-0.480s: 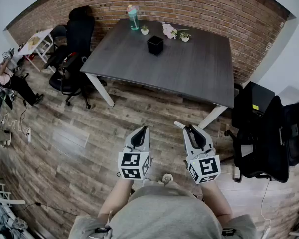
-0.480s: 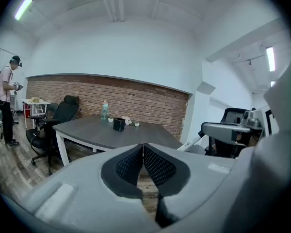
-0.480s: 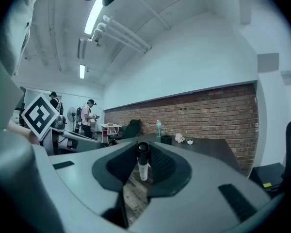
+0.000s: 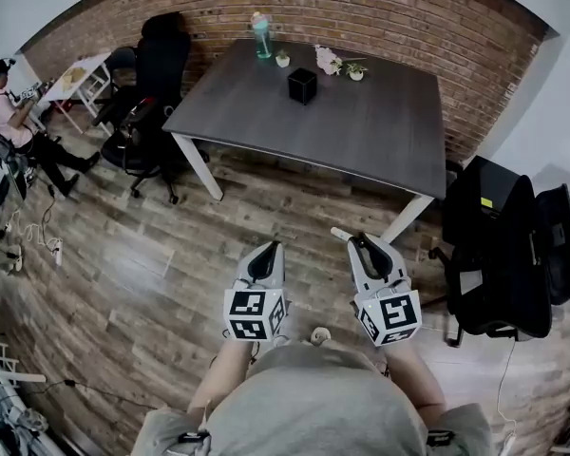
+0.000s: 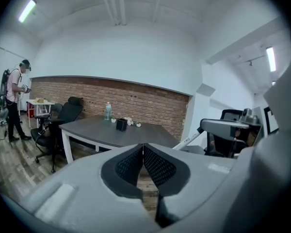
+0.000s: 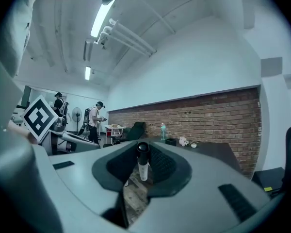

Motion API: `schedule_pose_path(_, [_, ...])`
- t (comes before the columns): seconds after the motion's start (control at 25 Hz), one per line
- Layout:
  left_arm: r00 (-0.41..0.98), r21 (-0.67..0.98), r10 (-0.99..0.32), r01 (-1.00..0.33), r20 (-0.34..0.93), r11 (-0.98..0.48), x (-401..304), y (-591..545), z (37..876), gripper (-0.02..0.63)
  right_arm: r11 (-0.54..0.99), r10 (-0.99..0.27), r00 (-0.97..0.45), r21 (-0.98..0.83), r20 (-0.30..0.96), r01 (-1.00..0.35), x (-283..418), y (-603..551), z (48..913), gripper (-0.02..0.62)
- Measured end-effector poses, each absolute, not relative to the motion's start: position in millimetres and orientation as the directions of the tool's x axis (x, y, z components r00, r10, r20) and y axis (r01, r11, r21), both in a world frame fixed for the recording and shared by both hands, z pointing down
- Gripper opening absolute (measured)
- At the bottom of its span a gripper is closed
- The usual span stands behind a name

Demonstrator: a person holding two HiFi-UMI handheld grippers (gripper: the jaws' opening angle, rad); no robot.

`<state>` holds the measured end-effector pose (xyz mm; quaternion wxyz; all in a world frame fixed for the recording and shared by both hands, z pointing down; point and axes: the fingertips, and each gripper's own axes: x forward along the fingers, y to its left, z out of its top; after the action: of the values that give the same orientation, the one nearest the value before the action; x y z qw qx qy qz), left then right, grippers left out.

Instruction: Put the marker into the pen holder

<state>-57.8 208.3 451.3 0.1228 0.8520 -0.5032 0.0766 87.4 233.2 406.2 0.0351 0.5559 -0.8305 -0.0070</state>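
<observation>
A black pen holder (image 4: 302, 85) stands on the dark grey table (image 4: 380, 131), far ahead of both grippers; it also shows small in the left gripper view as the pen holder (image 5: 121, 124) and in the right gripper view as the pen holder (image 6: 171, 141). My right gripper (image 4: 361, 242) is shut on a white marker (image 6: 143, 168) with a black cap, which stands upright between the jaws. In the head view the marker (image 4: 341, 235) sticks out to the left of the jaws. My left gripper (image 4: 269, 247) is shut and holds nothing, its pads meeting in the left gripper view (image 5: 143, 146). Both hover over the wooden floor.
On the table's far edge are a teal bottle (image 4: 260, 34), two small potted plants (image 4: 282, 59) and pink flowers (image 4: 325, 59). Black office chairs stand left of the table (image 4: 147, 93) and at the right (image 4: 499, 245). A person (image 4: 14, 122) is by a white side table (image 4: 76, 74).
Both grippers stay almost where they were, and the marker is still held. The head view has shifted slightly. The person at the far left has changed position.
</observation>
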Motion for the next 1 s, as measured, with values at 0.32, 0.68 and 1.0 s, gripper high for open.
schedule_pose_path(0.32, [0.472,0.128,-0.845,-0.881,0.249,-0.455,-45.7,216.9,451.0,0.018,0.396,-0.918,-0.394,0.046,0.047,-0.917,100.4,238.1,407.0,0.075])
schedule_pose_path(0.68, [0.457,0.137,-0.853,-0.89,0.255,-0.436,-23.9,230.7,459.0,0.018,0.432,-0.902,-0.43,0.05,0.044,-0.9,117.8,245.3,411.2,0.075])
schedule_pose_path(1.0, [0.451,0.138,-0.855,-0.893,0.256,-0.429,-14.5,234.5,460.4,0.018,0.44,-0.898,-0.439,0.034,0.032,-0.897,127.2,244.7,410.7,0.075])
